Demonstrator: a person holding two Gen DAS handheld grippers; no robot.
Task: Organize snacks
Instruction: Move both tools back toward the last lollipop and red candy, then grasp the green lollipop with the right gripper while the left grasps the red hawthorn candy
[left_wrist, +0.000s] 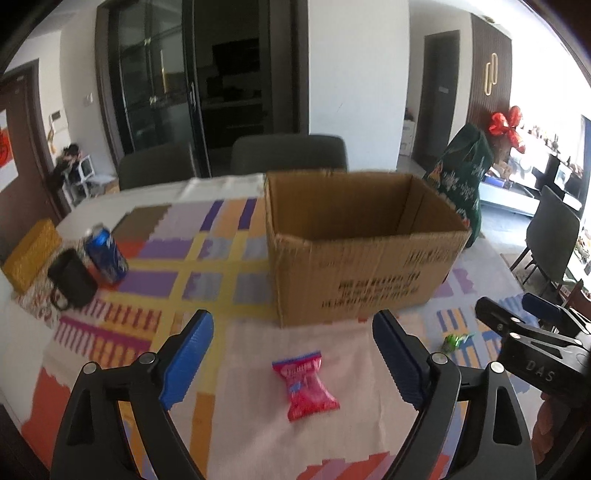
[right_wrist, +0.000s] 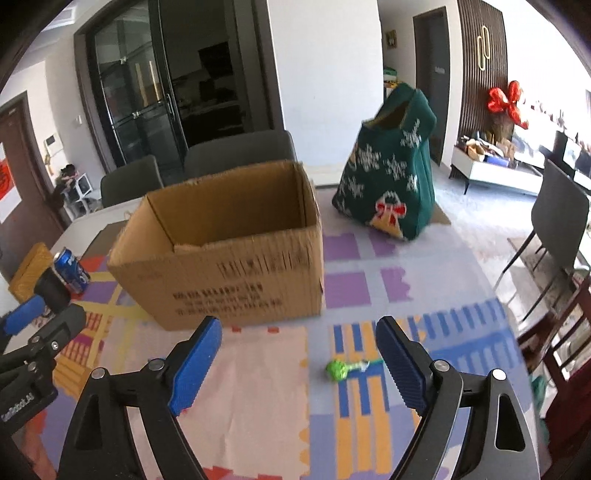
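The left wrist view alone showed a red packet (left_wrist: 308, 386), a crinkled, pillow-shaped wrapper with sealed ends, lying flat on the cloth (left_wrist: 255, 347) between the blue pads of the left gripper (left_wrist: 293, 352). Its jaws were spread wide and touched nothing; the packet lay apart from both pads. That view also caught a black mug (left_wrist: 72, 282), smooth and round with a loop handle, standing just beside a glossy blue can (left_wrist: 106, 254), and a yellow textured block (left_wrist: 31, 258) near the table's left edge.

The right wrist view gave the green candy (right_wrist: 338, 369) plainly: a small round ball in shiny foil with a twisted tail, resting on the cloth between the pads of the right gripper (right_wrist: 301, 356), nearer the right pad. Those jaws too stood spread, pinching nothing. From the left camera the candy was only a small green glint (left_wrist: 456, 339) beside the other gripper's black frame.

Both views held the box (left_wrist: 364, 243), open-topped corrugated cardboard with ragged upper edges and dark print on its near wall, standing beyond both snacks; no contents showed in it. The cloth was flat, patterned in purple, yellow, orange and pink blocks. Only the right view showed the green bag (right_wrist: 389, 173) fully: soft, knitted-looking, upright, with white snowflakes and a red bow.
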